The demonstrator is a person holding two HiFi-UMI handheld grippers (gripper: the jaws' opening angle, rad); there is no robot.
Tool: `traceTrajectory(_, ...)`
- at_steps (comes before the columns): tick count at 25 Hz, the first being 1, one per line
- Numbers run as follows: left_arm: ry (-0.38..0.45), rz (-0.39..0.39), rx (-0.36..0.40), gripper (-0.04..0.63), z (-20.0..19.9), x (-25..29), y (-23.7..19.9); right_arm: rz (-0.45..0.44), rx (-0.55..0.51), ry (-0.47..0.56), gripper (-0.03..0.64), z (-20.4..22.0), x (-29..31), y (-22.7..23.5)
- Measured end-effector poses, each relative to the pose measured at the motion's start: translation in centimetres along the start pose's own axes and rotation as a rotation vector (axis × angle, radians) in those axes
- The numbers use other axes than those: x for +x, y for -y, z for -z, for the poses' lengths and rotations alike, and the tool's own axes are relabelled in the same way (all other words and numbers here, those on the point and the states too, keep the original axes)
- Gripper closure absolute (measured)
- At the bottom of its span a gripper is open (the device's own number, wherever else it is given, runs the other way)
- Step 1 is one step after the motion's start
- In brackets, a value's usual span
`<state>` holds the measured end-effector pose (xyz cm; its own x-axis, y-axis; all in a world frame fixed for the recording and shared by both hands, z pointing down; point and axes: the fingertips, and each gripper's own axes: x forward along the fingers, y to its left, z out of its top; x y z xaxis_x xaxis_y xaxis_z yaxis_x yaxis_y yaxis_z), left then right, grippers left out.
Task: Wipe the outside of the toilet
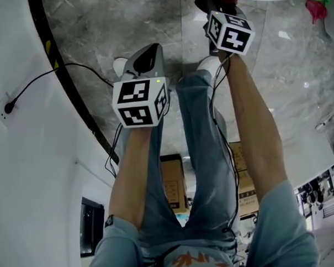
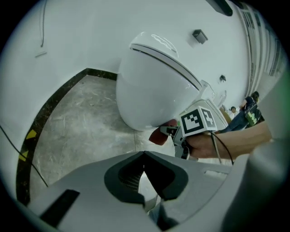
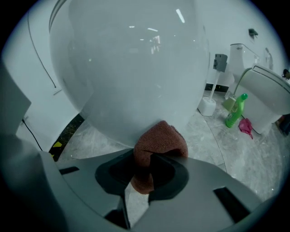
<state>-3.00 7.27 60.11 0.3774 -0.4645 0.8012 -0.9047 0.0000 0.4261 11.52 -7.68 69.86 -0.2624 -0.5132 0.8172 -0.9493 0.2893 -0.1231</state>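
Note:
The white toilet bowl [image 3: 131, 68] fills the right gripper view, and its rounded underside hangs just ahead of the jaws. My right gripper [image 3: 149, 156] is shut on a brown-red cloth [image 3: 161, 140], whose folded top touches the bowl's lower curve. In the left gripper view the bowl [image 2: 154, 86] stands off the floor, with the right gripper's marker cube [image 2: 201, 120] and the cloth [image 2: 158, 135] under its right side. My left gripper [image 2: 145, 156] is shut and holds nothing, well back from the toilet. In the head view it [image 1: 148, 53] hovers over the floor, left of the person's legs.
A toilet-brush holder [image 3: 209, 105], a green bottle [image 3: 235, 111] and a pink rag [image 3: 246, 127] stand on the marble floor beside a second toilet [image 3: 267, 99]. A black cable [image 1: 42, 77] runs along the curved white wall at the left. Cardboard boxes [image 1: 173, 183] lie behind the legs.

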Motion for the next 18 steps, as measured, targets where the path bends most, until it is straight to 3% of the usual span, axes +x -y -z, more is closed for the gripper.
traceTrajectory(10,0.049,0.007,-0.098,0.601,-1.0,-2.9,-5.4,0.001,0.042,-0.030,0.541,0.5,0.8,-7.5)
traceTrajectory(18,0.067,0.073,-0.073,0.601,-2.6,-4.5,-7.4,-0.017,0.045,-0.013,0.541,-1.8,2.5,-13.8)
